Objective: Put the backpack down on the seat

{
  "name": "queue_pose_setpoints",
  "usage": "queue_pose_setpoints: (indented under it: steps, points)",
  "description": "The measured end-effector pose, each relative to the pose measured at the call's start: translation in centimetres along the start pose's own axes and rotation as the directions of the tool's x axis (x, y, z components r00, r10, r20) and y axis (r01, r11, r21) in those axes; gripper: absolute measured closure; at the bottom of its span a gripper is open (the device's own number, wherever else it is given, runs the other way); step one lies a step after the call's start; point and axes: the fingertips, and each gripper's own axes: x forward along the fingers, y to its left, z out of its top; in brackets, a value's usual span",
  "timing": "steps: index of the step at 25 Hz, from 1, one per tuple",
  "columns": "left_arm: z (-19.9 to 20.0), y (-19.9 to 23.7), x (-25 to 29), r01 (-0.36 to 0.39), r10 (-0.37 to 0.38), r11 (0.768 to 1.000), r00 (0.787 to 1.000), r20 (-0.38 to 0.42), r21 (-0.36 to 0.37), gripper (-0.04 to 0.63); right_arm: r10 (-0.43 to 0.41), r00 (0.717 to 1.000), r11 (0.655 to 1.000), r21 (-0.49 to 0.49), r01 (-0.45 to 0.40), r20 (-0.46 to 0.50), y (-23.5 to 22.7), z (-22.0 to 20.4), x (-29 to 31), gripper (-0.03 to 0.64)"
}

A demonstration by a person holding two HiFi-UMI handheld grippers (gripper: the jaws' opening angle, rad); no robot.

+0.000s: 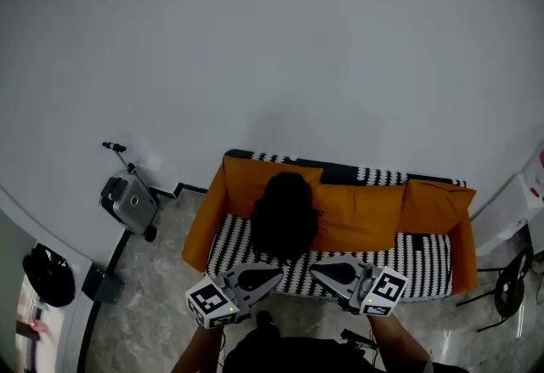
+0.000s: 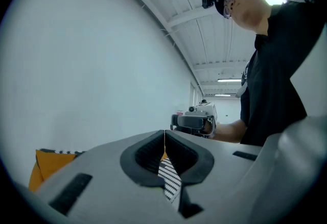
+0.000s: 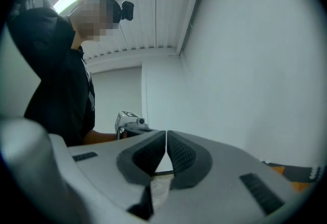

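Backpack, black, is seen set on the striped seat of the sofa, toward its left end, leaned against the orange back cushion. The left gripper and right gripper are held side by side just before the seat's front edge, apart from the backpack. Both pairs of jaws are closed together, and nothing is gripped between them.

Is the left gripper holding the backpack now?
No, the left gripper is shut on nothing, and the backpack lies on the sofa seat.
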Motion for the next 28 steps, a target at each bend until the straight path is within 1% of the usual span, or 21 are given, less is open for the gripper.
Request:
queue_pose_setpoints:
  steps: [2, 4, 6, 10, 13, 17, 22, 25, 28]
  points:
    - [-0.9, -2.6, 1.1, 0.001, -0.001, 1.0, 1.0, -0.018, -0.017, 0.571, 0.013, 0.999, 0.999, 0.045, -0.015, 0.029, 1.5, 0.0, -2.5, 0.586]
    - [-1.4, -5.6, 2.3, 0.015, -0.015, 1.0, 0.999, -0.029, -0.003, 0.571, 0.02, 0.998, 0.993, 0.115, -0.028, 0.066, 2.9, -0.5, -5.1, 0.586]
    - [-1.9, -8.1, 2.7, 0.024, -0.024, 1.0, 0.999, -0.036, -0.001, 0.571, 0.027, 0.996, 0.988, 0.152, -0.04, 0.087, 4.2, -1.3, -7.1, 0.586]
    - [-3.3, -10.8, 2.0, -0.013, 0.011, 0.999, 0.998, -0.066, -0.033, 0.571, 0.05, 0.994, 0.984, 0.163, -0.065, 0.098, 6.5, -2.7, -9.0, 0.588]
    - [-3.5, -12.4, 1.3, -0.038, 0.035, 0.998, 0.997, -0.066, -0.043, 0.571, 0.066, 0.993, 0.983, 0.164, -0.082, 0.102, 8.0, -3.1, -9.4, 0.589]
    - [-2.5, -13.3, -0.1, -0.052, 0.05, 0.998, 0.997, -0.052, -0.027, 0.571, 0.074, 0.993, 0.987, 0.137, -0.087, 0.097, 9.7, -3.0, -8.7, 0.591]
    - [-0.5, -13.8, -2.1, -0.026, 0.026, 0.999, 1.0, -0.011, 0.026, 0.571, 0.044, 0.994, 0.995, 0.086, -0.052, 0.098, 11.0, -1.9, -7.3, 0.591]
    - [-0.9, -13.6, -3.7, -0.01, 0.01, 1.0, 1.0, -0.012, 0.019, 0.571, 0.022, 0.995, 0.996, 0.079, -0.03, 0.094, 12.1, -1.7, -6.0, 0.591]
    - [-1.7, -13.1, -5.7, -0.005, 0.005, 1.0, 1.0, -0.005, -0.006, 0.571, 0.002, 0.997, 0.997, 0.075, -0.008, 0.076, 12.9, -2.3, -4.6, 0.591]
